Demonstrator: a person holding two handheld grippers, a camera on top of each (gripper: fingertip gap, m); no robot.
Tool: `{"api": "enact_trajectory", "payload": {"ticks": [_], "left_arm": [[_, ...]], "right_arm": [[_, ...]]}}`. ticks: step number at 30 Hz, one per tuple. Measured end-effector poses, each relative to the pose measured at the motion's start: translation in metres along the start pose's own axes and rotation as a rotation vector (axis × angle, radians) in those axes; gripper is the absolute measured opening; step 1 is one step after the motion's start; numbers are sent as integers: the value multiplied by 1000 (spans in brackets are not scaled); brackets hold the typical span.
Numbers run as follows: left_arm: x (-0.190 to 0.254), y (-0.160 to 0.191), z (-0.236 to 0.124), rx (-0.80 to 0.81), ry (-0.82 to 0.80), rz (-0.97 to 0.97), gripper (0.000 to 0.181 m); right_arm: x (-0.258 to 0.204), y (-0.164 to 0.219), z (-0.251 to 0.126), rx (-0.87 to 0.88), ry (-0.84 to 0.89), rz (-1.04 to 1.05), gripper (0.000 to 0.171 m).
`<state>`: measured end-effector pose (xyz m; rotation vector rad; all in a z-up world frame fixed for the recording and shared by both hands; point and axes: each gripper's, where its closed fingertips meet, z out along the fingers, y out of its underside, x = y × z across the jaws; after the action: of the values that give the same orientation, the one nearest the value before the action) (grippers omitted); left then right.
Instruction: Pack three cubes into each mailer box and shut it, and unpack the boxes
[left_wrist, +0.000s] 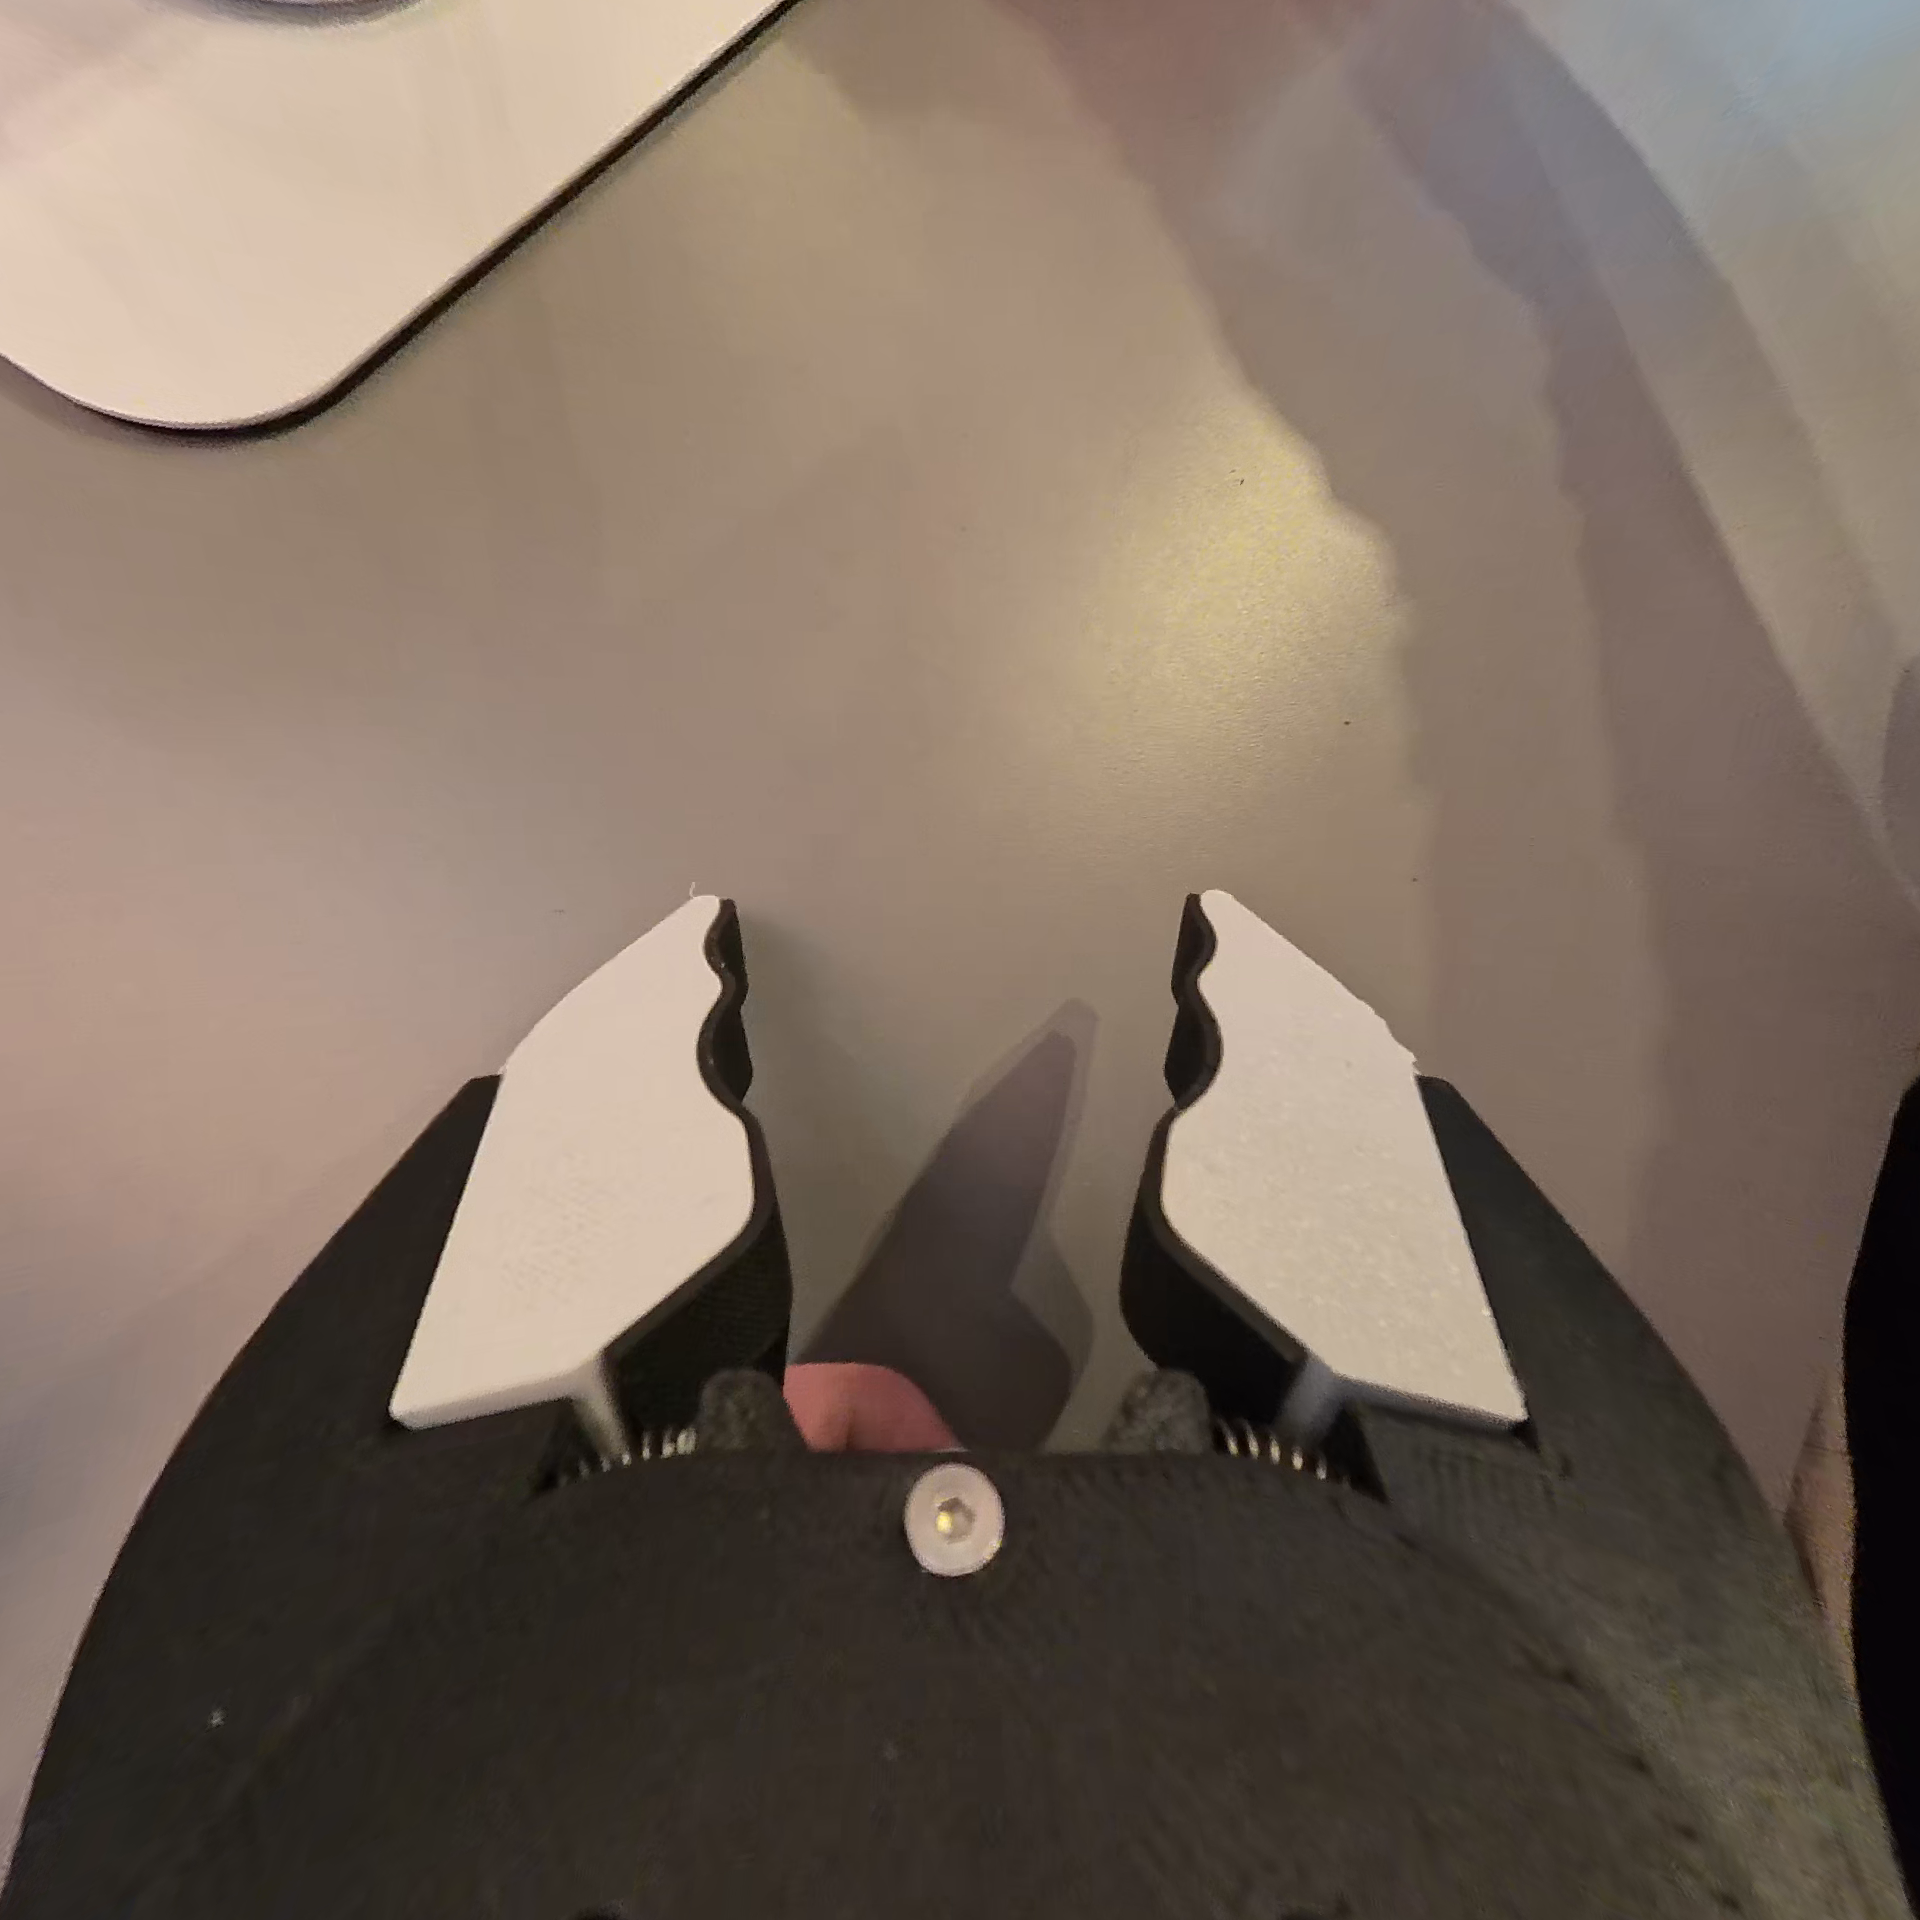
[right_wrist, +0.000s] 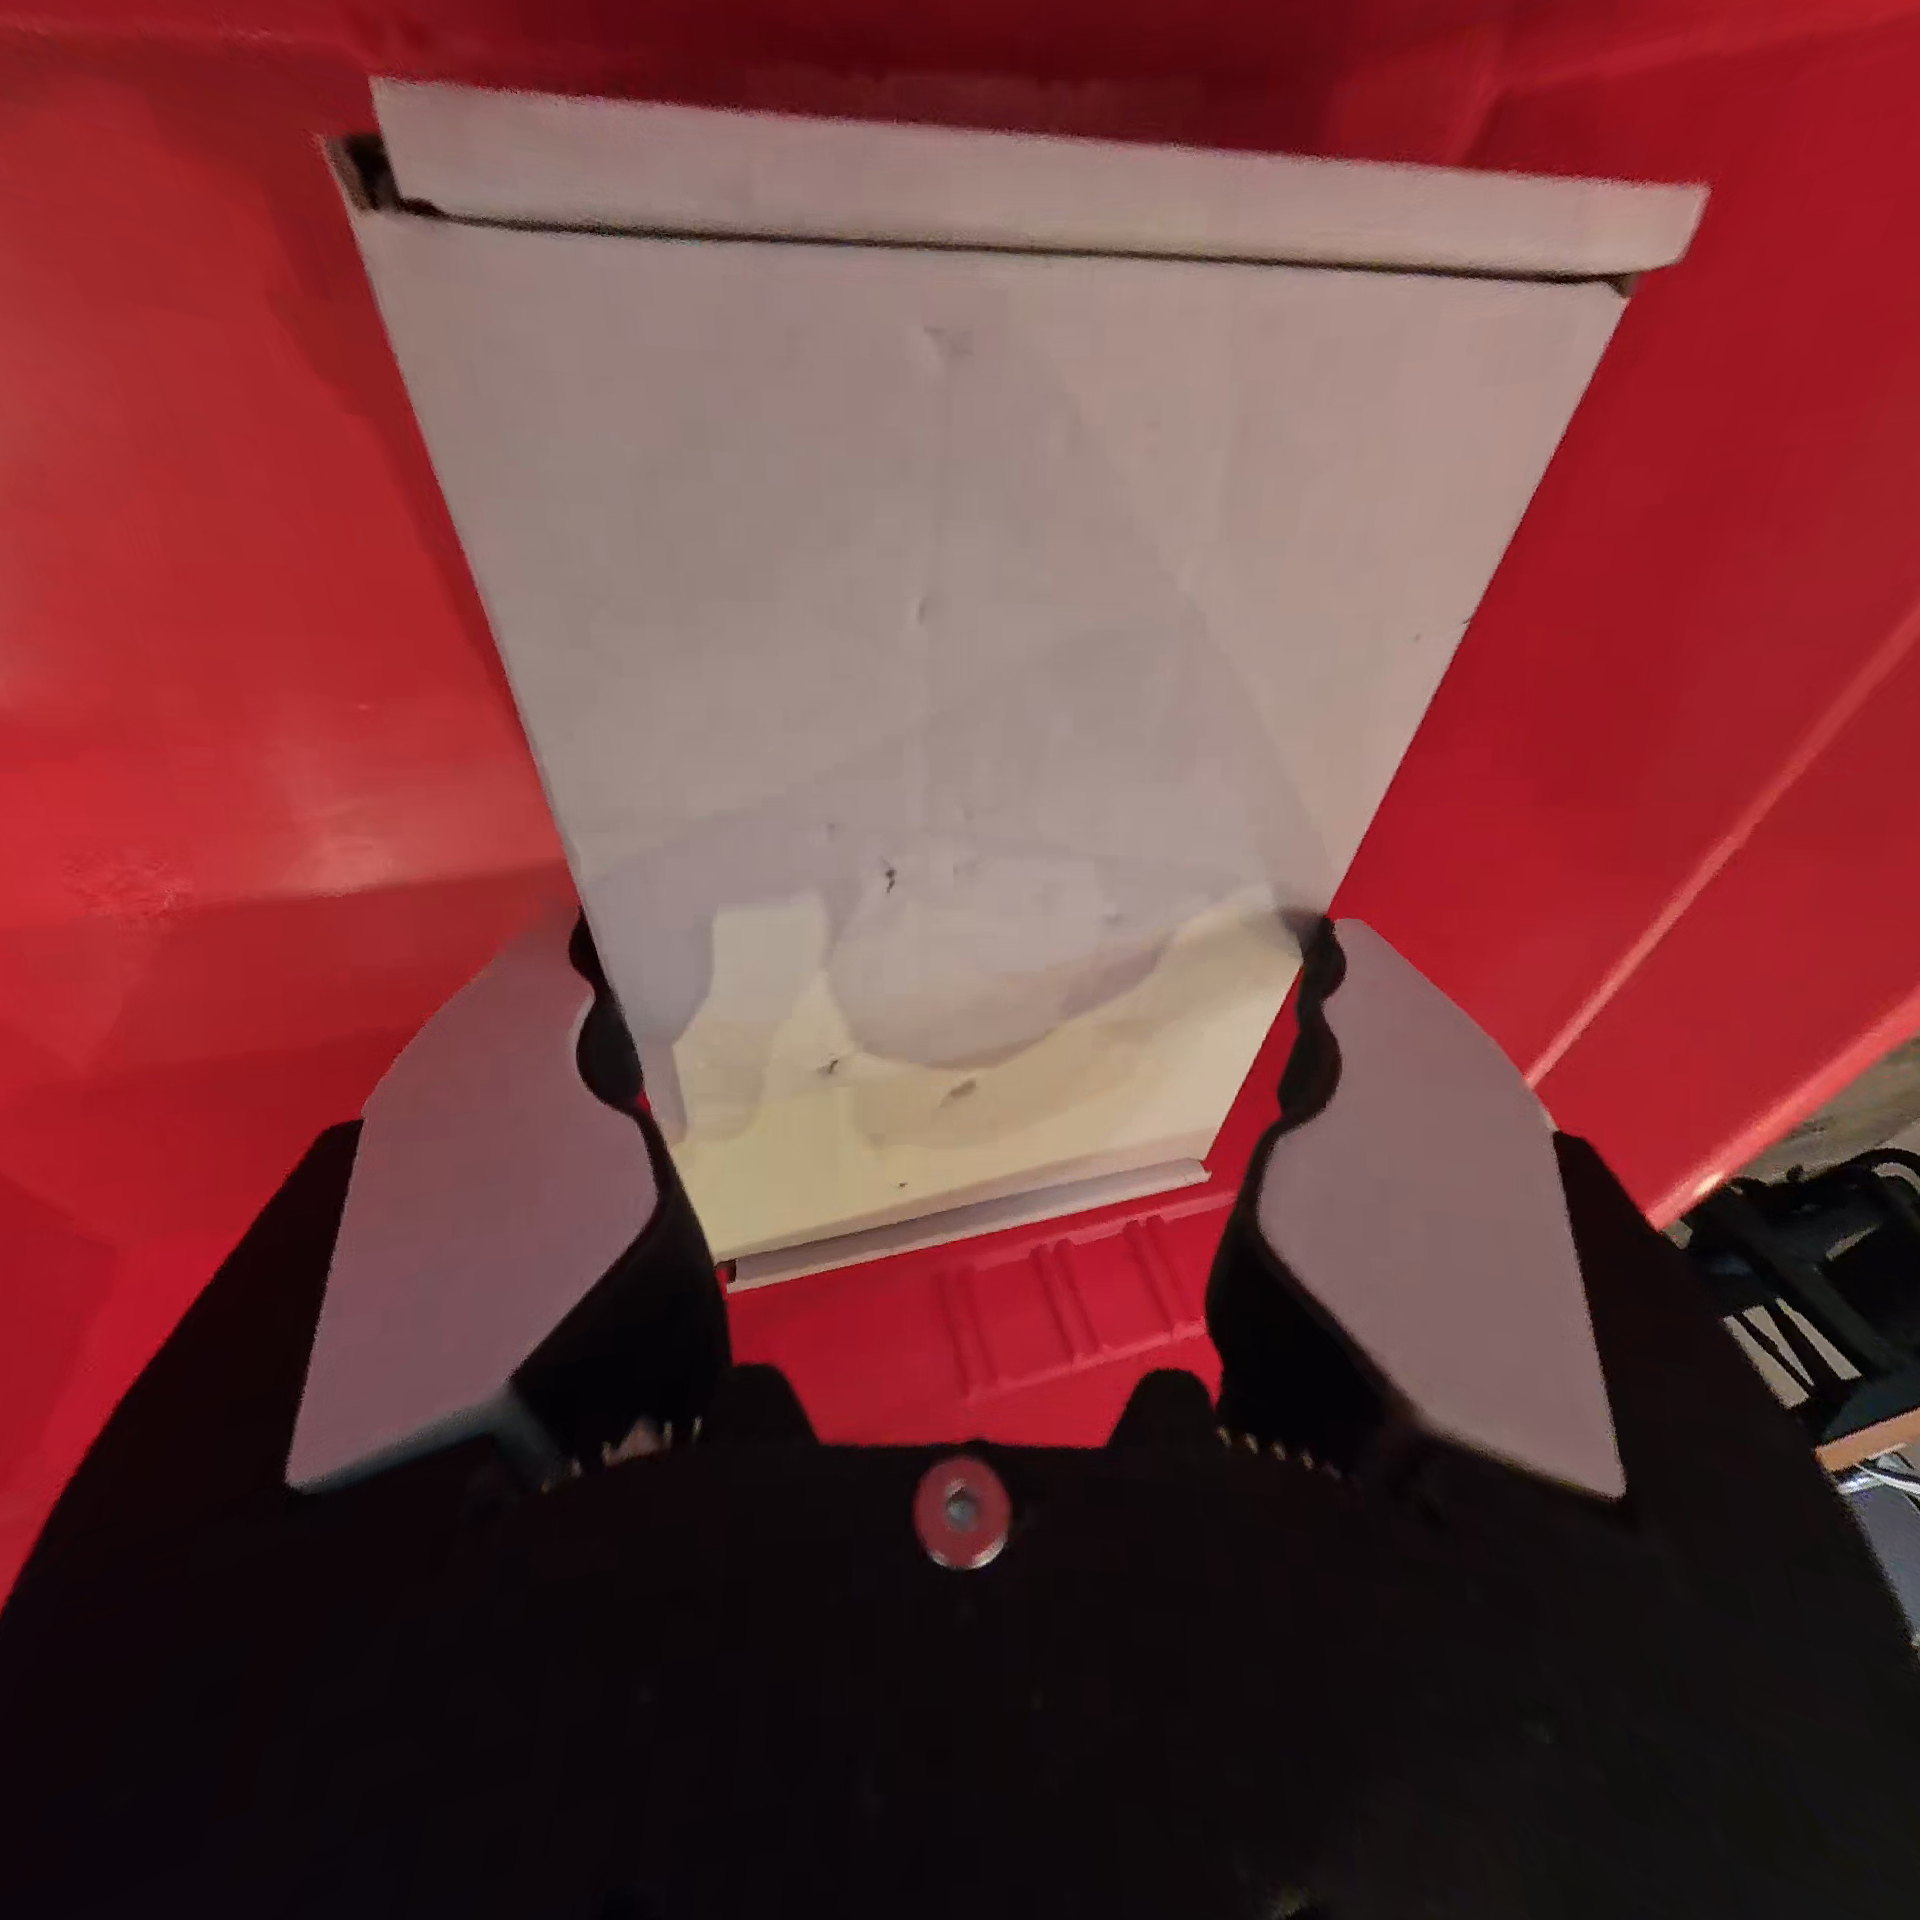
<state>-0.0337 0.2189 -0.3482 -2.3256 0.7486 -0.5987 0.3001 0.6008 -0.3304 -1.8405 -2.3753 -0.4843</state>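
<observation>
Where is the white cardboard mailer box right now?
In the right wrist view, the white cardboard mailer box, closed, sits between the fingers of the right gripper, which grip its two side edges, inside a red plastic bin.

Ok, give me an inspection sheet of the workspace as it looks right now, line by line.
Surface: grey tabletop, bare under the left claw.
Job's things: white mailer box, lid shut, inside a red bin; no cubes seen.
Clutter: white black-edged board, far left.
Grippers: left claw open, empty; right claw spans the box's near end, fingers at both sides.
Cables: nothing clearly seen.
Surroundings: dark gear beyond the bin, blurred.
</observation>
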Motion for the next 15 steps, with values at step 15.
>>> {"api": "enact_trajectory", "payload": {"ticks": [15], "left_arm": [[-3, 0, -4, 7, -25, 24, 79]], "right_arm": [[-1, 16, -69, 46, 145, 137, 117]]}}
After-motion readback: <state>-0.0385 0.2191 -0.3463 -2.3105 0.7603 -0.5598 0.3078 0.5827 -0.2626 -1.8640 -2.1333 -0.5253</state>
